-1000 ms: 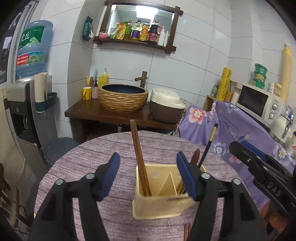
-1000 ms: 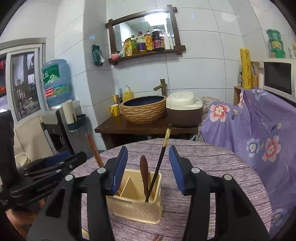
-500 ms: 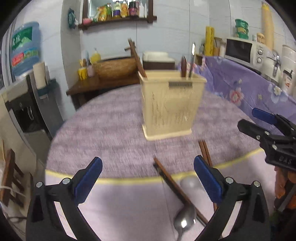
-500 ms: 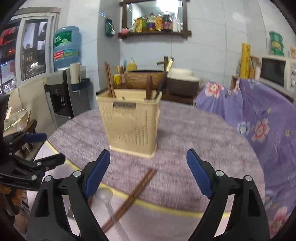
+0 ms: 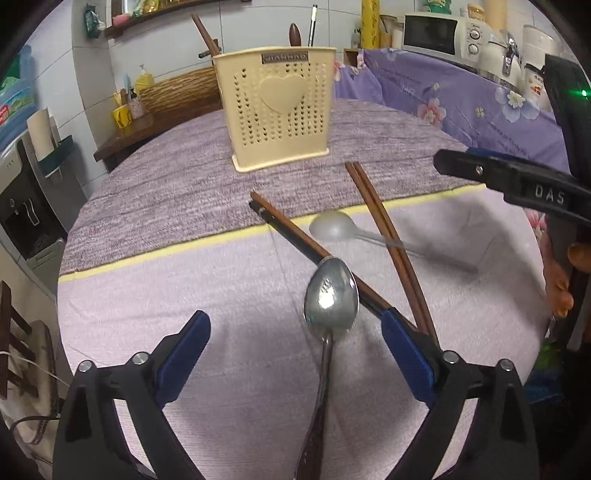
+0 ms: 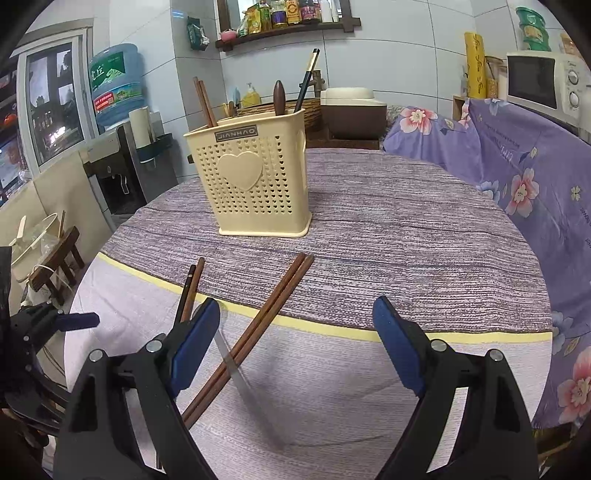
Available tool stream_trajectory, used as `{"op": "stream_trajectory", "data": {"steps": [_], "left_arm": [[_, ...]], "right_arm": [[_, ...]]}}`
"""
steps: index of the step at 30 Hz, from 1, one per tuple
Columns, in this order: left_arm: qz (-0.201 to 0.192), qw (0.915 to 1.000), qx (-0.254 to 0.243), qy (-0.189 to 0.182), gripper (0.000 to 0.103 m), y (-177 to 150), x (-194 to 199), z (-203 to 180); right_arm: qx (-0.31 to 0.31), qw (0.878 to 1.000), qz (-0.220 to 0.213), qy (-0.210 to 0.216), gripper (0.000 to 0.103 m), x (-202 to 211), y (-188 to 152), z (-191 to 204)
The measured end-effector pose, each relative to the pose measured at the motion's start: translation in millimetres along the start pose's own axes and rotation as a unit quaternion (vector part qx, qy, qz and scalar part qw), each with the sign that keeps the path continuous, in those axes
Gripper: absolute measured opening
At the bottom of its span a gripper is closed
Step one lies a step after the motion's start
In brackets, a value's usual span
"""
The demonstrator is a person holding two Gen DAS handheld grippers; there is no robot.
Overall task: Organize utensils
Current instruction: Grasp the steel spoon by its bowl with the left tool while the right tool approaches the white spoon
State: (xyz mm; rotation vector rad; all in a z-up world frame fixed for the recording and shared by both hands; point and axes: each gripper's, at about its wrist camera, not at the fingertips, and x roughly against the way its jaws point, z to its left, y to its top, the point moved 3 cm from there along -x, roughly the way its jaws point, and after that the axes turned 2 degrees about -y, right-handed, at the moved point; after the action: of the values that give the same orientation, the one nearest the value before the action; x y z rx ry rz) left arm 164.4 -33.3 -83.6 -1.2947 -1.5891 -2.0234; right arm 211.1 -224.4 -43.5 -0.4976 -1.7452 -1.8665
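A cream perforated utensil holder stands on the round table and holds chopsticks and dark handles. My left gripper is open and low over the cloth; a metal spoon lies between its fingers. A dark chopstick pair lies under the spoon bowl. A brown chopstick pair lies to the right, across a translucent spoon. My right gripper is open, with the brown chopsticks and the translucent spoon's handle near its left finger.
A purple striped and pale cloth covers the table. A floral purple cover drapes the counter at right, with a microwave on it. A water dispenser and a wooden stool stand at left.
Both grippers have pulled back from above the holder and dropped low toward the front of the table, opening wide. The loose spoons and chopsticks have come into view.
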Motion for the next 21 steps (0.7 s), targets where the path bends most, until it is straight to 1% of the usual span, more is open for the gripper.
{"op": "stream_trajectory", "data": {"steps": [2,5,7,11,14,17,20,21], "left_arm": [[0.012,0.9999,-0.008,0.003,0.079,-4.5,-5.2,-2.5],[0.03,0.9994,-0.018,0.005,0.074,-10.0,-14.1,-7.0],[0.038,0.9991,-0.019,0.002,0.073,-9.5,-19.4,-9.4],[0.039,0.9992,-0.013,-0.001,0.071,-2.2,-25.8,-9.5],[0.04,0.9991,-0.004,-0.01,0.067,3.8,-30.2,-9.2],[0.041,0.9991,-0.002,-0.007,0.06,9.7,-33.2,-10.1],[0.042,0.9991,-0.001,-0.006,0.049,13.7,-34.5,-11.5],[0.042,0.9991,0.001,-0.005,0.047,14.9,-34.9,-11.5]], "right_arm": [[-0.001,1.0,0.0,0.003,0.084,0.6,0.0,1.2],[-0.002,1.0,-0.001,0.005,0.084,2.8,0.8,2.6],[-0.003,1.0,-0.002,0.003,0.084,3.6,1.4,1.7],[-0.012,1.0,0.0,0.004,0.084,4.7,3.5,-1.1],[-0.015,1.0,0.001,0.003,0.084,5.1,3.8,-2.2],[-0.015,1.0,0.003,0.002,0.084,4.1,4.4,-2.9],[-0.014,1.0,0.008,0.003,0.084,1.7,4.2,-1.7],[-0.013,1.0,0.01,0.003,0.084,0.6,4.2,-1.2]]}}
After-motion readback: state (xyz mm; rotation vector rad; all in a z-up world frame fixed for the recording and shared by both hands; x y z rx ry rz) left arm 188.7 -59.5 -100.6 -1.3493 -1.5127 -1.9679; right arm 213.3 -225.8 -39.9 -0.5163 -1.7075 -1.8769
